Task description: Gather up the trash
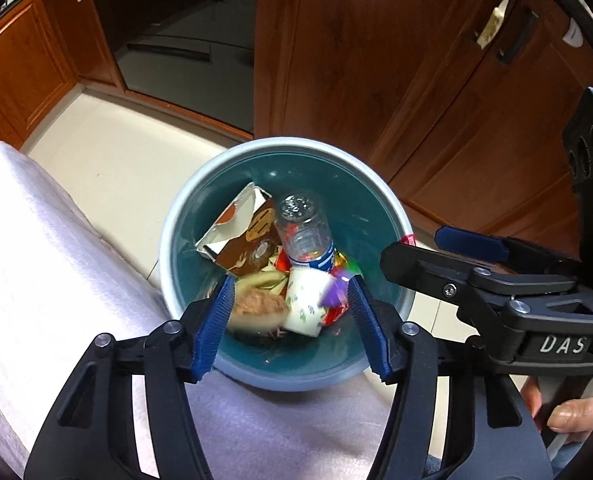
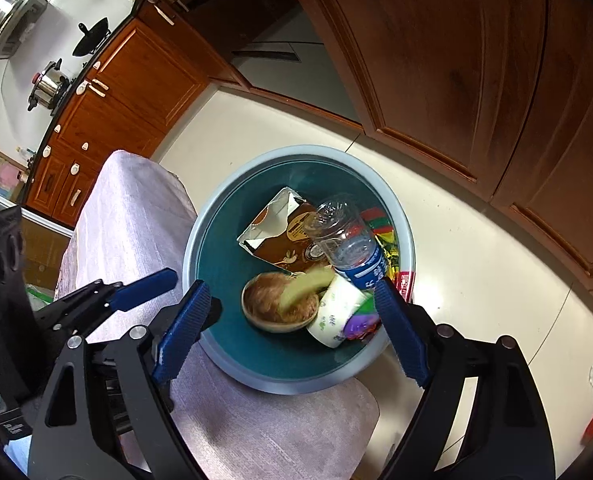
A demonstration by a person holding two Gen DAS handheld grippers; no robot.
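Bin (image 1: 380, 200) holding carton (image 1: 252, 236), bottle (image 1: 304, 232), maybe bread (image 2: 280, 300)

Both grippers were spread wide and held nothing: the left gripper (image 1: 290, 320) pointed toward 12 o'clock, the right gripper (image 2: 292, 328) just beside it.

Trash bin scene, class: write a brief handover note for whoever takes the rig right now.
Left hand-held gripper: open, empty, above the bin.
Right hand-held gripper: open, empty, also above it.
Teal trash bin stands on the floor beside the cloth-covered surface.
Inside: brown carton, clear plastic bottle, paper cup, a blurred brown bowl-like item, colourful wrappers.
Done: these pieces are binned.
Left: check for remaining trash; none shows on the visible cloth.
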